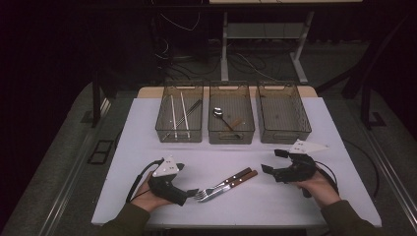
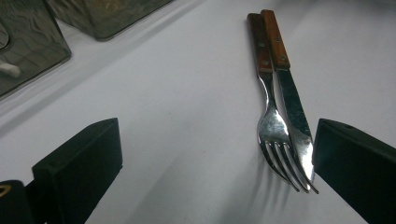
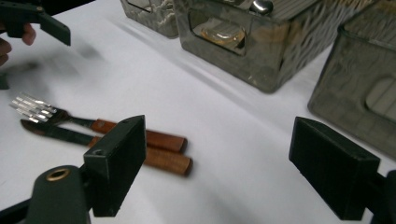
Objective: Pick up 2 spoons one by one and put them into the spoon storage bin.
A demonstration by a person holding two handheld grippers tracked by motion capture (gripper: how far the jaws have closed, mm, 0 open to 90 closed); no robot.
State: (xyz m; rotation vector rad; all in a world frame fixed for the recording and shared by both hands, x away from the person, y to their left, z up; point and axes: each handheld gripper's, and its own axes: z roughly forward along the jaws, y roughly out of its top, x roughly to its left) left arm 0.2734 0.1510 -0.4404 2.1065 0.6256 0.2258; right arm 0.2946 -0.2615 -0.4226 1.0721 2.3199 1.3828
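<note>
My left gripper, jaws spread, empty, rests beside fork and knife; right gripper at three o'clock, jaws spread, empty.

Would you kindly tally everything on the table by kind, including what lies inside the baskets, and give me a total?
Baskets: 3, left, middle, right
Forks: 1, on the table
Knives: 1, beside the fork
Spoons: 1, in the middle basket
Thin sticks in the left basket: about 4, too fine to count surely
Total: about 10
</note>
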